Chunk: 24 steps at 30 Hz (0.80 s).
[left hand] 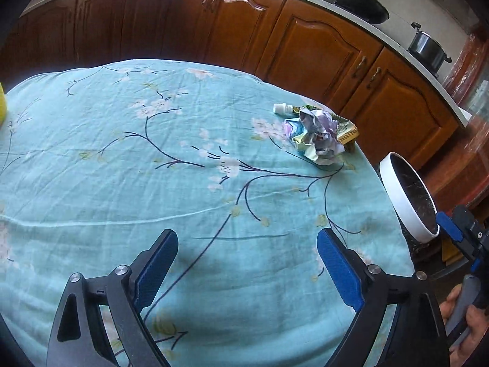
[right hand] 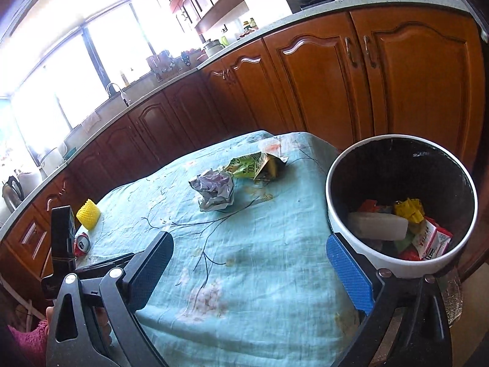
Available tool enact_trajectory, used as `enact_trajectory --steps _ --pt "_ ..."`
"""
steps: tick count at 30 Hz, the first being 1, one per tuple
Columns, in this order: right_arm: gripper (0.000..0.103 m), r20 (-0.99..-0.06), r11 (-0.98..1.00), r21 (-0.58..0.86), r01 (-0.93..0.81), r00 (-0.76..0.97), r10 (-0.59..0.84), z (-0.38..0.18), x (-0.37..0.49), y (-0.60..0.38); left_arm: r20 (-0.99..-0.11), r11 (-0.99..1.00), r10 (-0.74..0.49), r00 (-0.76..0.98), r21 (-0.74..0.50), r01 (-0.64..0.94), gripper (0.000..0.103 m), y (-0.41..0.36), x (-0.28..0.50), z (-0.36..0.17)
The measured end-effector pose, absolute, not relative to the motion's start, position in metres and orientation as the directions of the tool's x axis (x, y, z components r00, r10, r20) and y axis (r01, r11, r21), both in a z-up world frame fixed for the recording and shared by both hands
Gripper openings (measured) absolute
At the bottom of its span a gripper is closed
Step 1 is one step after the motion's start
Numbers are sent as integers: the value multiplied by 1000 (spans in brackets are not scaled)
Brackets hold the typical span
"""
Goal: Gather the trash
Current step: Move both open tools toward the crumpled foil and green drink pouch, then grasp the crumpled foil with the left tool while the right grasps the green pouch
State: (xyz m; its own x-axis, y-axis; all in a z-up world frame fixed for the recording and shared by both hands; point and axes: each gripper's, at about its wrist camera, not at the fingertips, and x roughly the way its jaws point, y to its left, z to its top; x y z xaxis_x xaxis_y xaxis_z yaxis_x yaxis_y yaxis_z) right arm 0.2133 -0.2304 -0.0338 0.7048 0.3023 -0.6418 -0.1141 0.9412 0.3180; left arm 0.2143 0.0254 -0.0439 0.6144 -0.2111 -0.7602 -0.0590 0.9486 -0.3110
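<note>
Both pairs of jaws stand wide apart and hold nothing: the left gripper (left hand: 247,267) hangs over bare cloth, and the right gripper (right hand: 249,270) hangs at the table's near edge, its right finger just in front of the bin (right hand: 336,214).

The trash yet to be collected lies in a cluster on the tablecloth (left hand: 122,168), near the far corner on the bin's side. The crumpled paper (left hand: 318,136) is nearest the bin. Behind it, touching or nearly so, lies a green and yellow wrapper (right hand: 256,166), and farther from the bin a small white bottle (left hand: 282,108). Well away, at the corner opposite the bin, are a yellow sponge (right hand: 88,214) and a red can (right hand: 82,244) on its side. The bin itself stands off the table's edge, already partly filled with packets.

I judge the chief risk to be in the cluster. Jaws closing on the paper could catch the wrapper too, or push the bottle, which may roll off the near corner. The loose cloth could also bunch up between the fingers and drag everything with it.

The right view alone looks into the bin and shows the can, the sponge and the wrapper laid open. The left view alone shows the bottle, which the paper or wrapper hides from the right.
</note>
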Motion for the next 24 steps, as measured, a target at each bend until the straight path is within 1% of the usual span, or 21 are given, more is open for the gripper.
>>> enact_trajectory --steps 2,5,11,15,20,24 --pt "101 -650 940 315 -131 692 314 -34 222 -223 -758 950 -206 619 -307 -60 93 28 212 -43" --pt "101 -686 945 287 -158 654 318 -35 237 -210 -756 952 -201 622 -299 -56 93 28 212 -41" --pt "102 -710 950 247 -193 631 313 -32 262 -199 -757 956 -205 621 -292 -40 93 25 221 -40" --pt "103 -756 982 154 -112 626 190 -34 288 -204 -769 959 -202 606 -282 -38 93 22 231 -43" --pt "103 -777 991 124 -50 616 128 -36 318 -217 -779 958 -224 586 -287 -16 93 16 247 -46" --pt "103 -750 969 197 -147 614 246 -32 339 -216 -773 957 -248 584 -288 25 93 5 266 -43"
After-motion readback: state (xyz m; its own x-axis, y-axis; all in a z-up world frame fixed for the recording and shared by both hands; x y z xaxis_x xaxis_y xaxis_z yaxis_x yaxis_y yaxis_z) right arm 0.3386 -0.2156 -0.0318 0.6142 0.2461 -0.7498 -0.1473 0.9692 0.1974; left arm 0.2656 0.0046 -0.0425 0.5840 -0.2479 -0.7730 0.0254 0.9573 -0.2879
